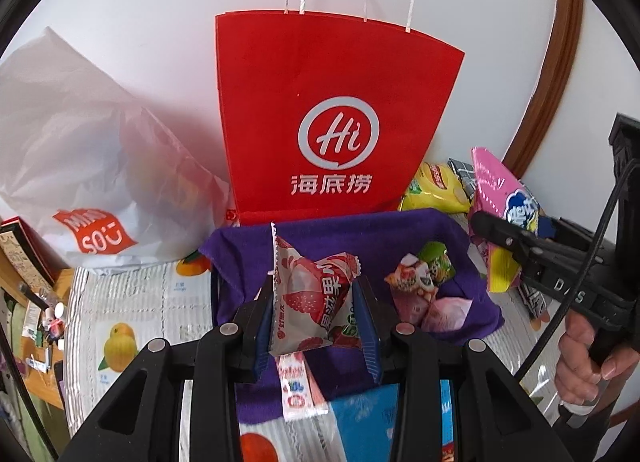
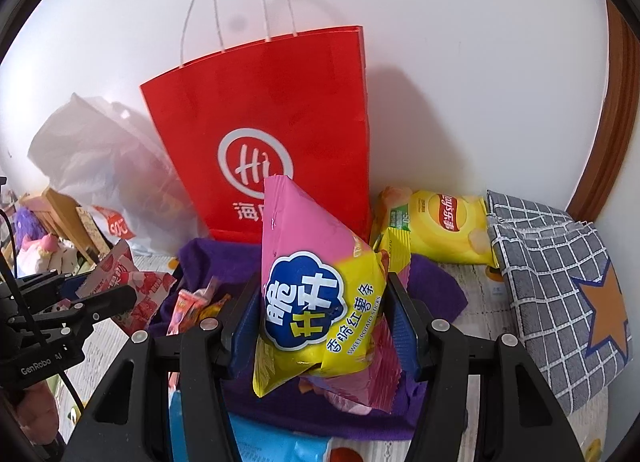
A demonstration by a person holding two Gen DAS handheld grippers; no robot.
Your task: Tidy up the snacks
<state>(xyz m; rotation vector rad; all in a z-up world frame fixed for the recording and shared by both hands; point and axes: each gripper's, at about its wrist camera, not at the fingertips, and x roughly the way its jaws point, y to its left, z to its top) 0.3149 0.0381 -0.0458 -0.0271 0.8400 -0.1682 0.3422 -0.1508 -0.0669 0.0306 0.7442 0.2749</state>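
Observation:
My left gripper (image 1: 316,302) is shut on a red and white jelly snack packet (image 1: 316,302), held above a purple cloth basket (image 1: 352,225). It also shows at the left of the right wrist view (image 2: 100,298). My right gripper (image 2: 320,318) is shut on a pink and yellow sweet potato sticks bag (image 2: 320,302), held over the same purple basket (image 2: 216,254). That bag shows at the right of the left wrist view (image 1: 500,213). Several small snack packets (image 1: 424,286) lie in the basket. A red paper bag (image 1: 332,113) stands upright behind it.
A white plastic bag (image 1: 80,149) lies left of the red bag. A yellow chip bag (image 2: 448,229) and a grey checked cloth with an orange star (image 2: 560,282) lie at the right. A blue packet (image 1: 360,422) lies near me. A wall is close behind.

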